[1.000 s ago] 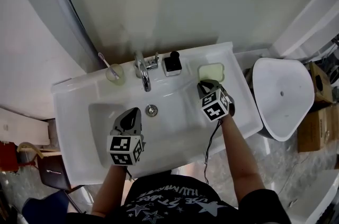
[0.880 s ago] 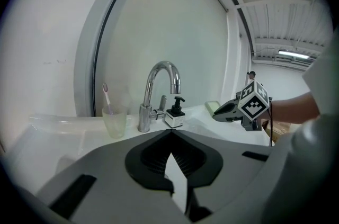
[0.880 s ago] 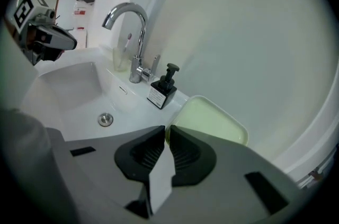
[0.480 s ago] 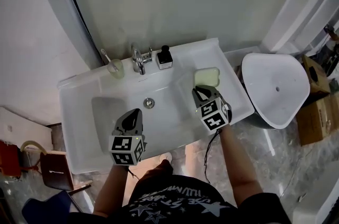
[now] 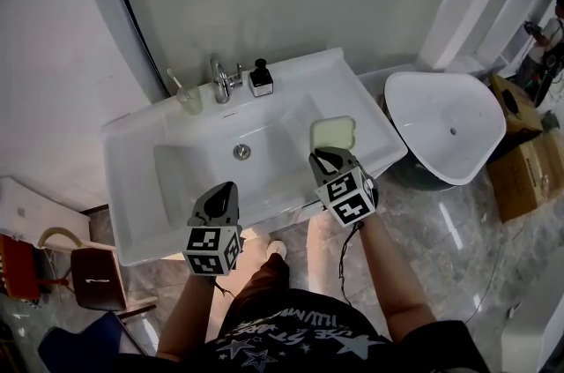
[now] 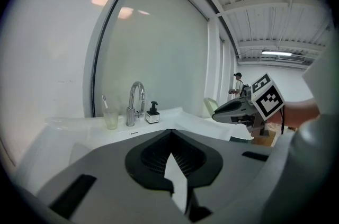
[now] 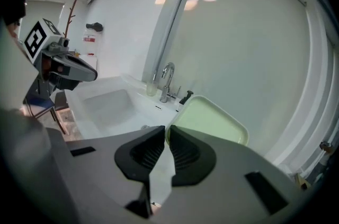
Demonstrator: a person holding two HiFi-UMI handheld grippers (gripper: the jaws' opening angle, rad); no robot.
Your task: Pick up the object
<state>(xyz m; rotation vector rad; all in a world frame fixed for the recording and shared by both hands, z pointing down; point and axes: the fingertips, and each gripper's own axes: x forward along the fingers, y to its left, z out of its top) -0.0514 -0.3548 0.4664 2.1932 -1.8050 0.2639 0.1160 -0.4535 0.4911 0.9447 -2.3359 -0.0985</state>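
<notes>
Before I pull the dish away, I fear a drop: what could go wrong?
1. The right gripper pinches the dish only by its thin near rim. The rest juts out ahead, so it may pivot or slip.
2. The dish hangs close to the front edge of the sink, so a drop could strike the sink or the hard floor.
3. The left gripper is shut, empty and off to the side, giving no support.

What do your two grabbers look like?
The left gripper and right gripper are grey, pointed, with black ribbed pads. Each carries a white cube of black square markers. A black cable hangs from the right one. Dark star-printed shirt.
</notes>
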